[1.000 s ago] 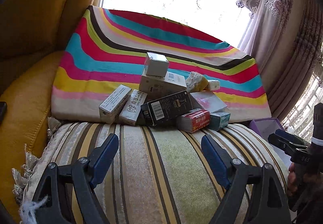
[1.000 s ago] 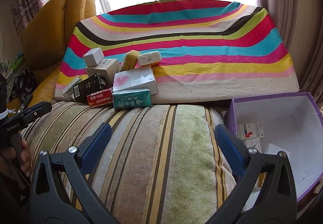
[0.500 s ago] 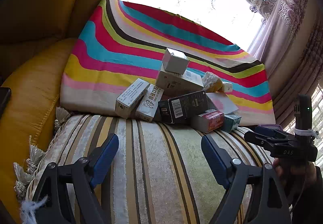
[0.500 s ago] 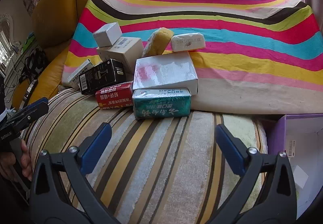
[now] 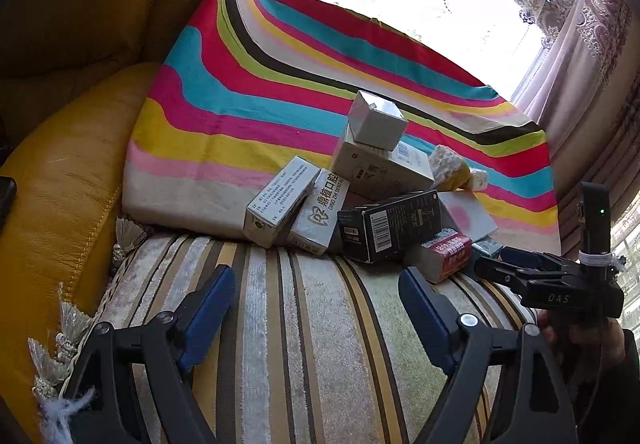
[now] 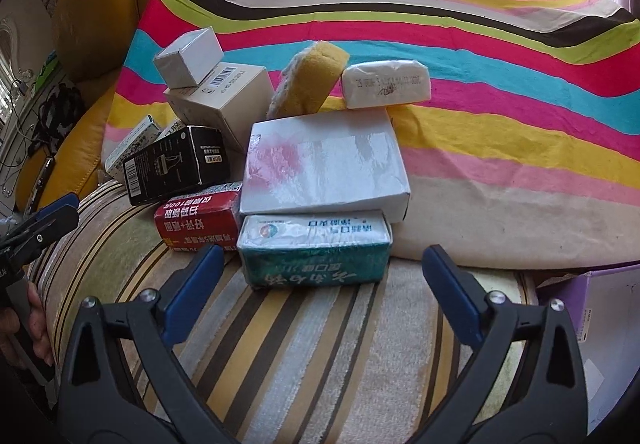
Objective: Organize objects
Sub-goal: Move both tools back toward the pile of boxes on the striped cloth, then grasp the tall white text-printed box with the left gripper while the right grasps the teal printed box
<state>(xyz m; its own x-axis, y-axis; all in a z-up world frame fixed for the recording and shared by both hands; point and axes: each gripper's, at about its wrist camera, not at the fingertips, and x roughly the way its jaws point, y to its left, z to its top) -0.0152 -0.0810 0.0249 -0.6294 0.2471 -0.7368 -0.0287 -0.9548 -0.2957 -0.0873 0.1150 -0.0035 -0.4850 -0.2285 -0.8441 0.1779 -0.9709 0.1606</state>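
A heap of small packages leans on a rainbow-striped cushion point(image 6: 460, 44). In the right wrist view a green packet point(image 6: 316, 256) lies nearest, under a white glossy box point(image 6: 324, 164), beside a red box point(image 6: 196, 220) and a black box point(image 6: 176, 164). My right gripper point(image 6: 320, 276) is open, its blue pads either side of the green packet, just short of it. The left wrist view shows the black box point(image 5: 388, 226), two white cartons point(image 5: 280, 200) and a small white cube point(image 5: 376, 120) on top. My left gripper point(image 5: 316, 308) hangs open over the striped seat, short of the heap.
A yellow sponge point(image 6: 308, 80) and a white wrapped bar point(image 6: 386, 84) rest atop the heap. A purple box point(image 6: 600, 308) stands at the right edge. Yellow leather sofa point(image 5: 60, 180) rises on the left. Striped seat cushion point(image 5: 320, 356) spreads below both grippers.
Both grippers have moved forward toward the heap; the right one now brackets the green packet, and the purple box has slid almost out of its view. Both stay open.
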